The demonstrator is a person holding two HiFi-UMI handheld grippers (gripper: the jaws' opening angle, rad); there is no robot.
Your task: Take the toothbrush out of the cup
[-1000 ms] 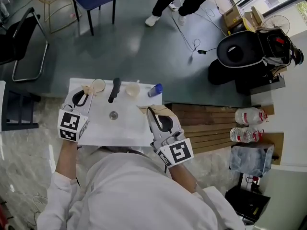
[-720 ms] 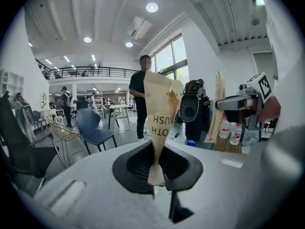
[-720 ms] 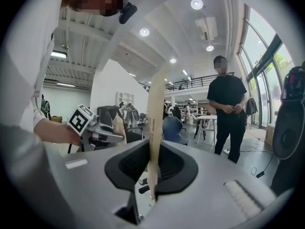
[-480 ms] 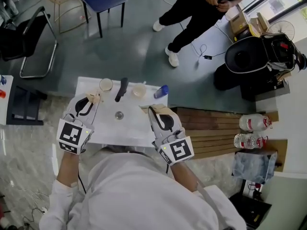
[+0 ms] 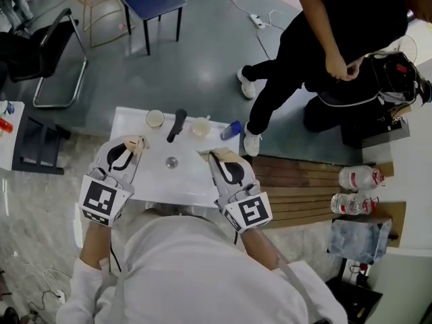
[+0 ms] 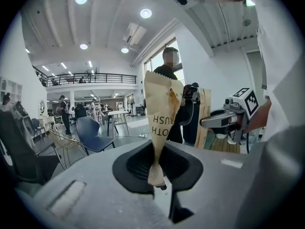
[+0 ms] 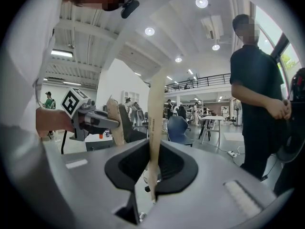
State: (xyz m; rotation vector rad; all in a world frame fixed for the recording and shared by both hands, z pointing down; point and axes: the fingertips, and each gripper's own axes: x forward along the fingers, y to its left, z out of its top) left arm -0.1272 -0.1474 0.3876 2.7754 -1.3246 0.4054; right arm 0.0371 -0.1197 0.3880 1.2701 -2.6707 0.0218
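Your left gripper (image 5: pixel 133 146) is clenched on the bottom end of a brown paper sleeve (image 6: pixel 161 123) printed with part of the word toothbrush. I take it for the toothbrush in its packet, though the brush itself is hidden inside. Its long axis stands upright from the jaws, flaring wider toward the crumpled top. The cup (image 5: pixel 155 119) sits at the far edge of the white table (image 5: pixel 196 181), just beyond and right of that gripper. The sleeve is apart from it, so this hand is the nearer one. Your right gripper (image 5: pixel 208 156), further right, is clamped on a pale thin strip (image 7: pixel 155 128), also upright and seen edge-on. What that strip is, I cannot tell.
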